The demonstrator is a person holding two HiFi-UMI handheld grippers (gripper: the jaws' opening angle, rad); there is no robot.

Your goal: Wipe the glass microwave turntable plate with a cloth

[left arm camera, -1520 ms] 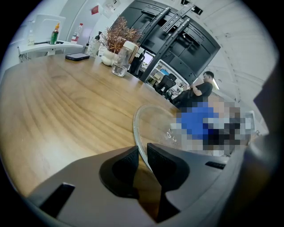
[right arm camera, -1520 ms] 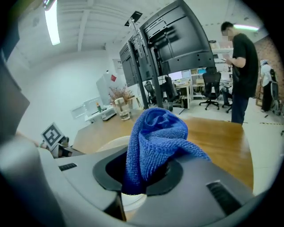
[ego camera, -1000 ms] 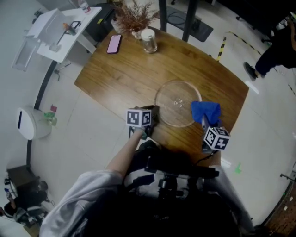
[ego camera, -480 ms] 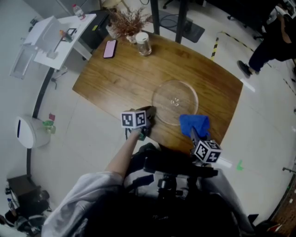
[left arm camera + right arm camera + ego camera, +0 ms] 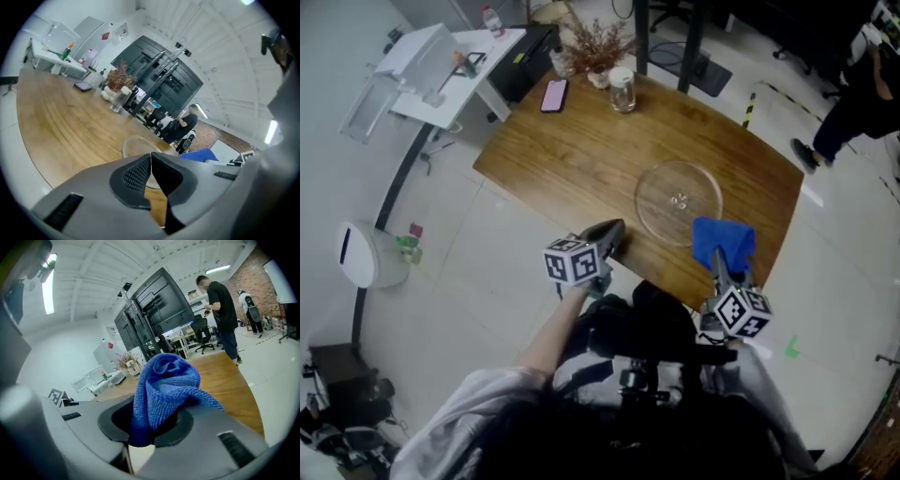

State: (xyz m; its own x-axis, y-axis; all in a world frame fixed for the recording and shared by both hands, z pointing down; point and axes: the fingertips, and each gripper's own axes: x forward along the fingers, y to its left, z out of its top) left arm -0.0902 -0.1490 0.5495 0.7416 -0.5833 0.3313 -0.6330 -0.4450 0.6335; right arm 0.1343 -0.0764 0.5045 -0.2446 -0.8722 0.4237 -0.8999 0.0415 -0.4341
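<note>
The clear glass turntable plate [image 5: 679,202] lies flat on the wooden table [image 5: 581,159], near its front right part; it also shows in the left gripper view as a glass disc [image 5: 136,143] past the jaws. My right gripper [image 5: 719,255] is shut on a bunched blue cloth [image 5: 723,240], held just off the plate's near right rim; the cloth [image 5: 164,390] fills the right gripper view. My left gripper [image 5: 612,232] hovers at the table's front edge, left of the plate, jaws shut with nothing between them [image 5: 151,165].
A glass jar [image 5: 622,89], a dried flower arrangement [image 5: 595,45] and a pink phone [image 5: 554,95] stand at the table's far side. A white side desk [image 5: 455,61] is at the far left. A person in dark clothes [image 5: 220,310] stands beyond the table.
Both grippers have drawn back toward the table's front edge; the right one carries the blue cloth off the plate's rim. The head view has shifted.
</note>
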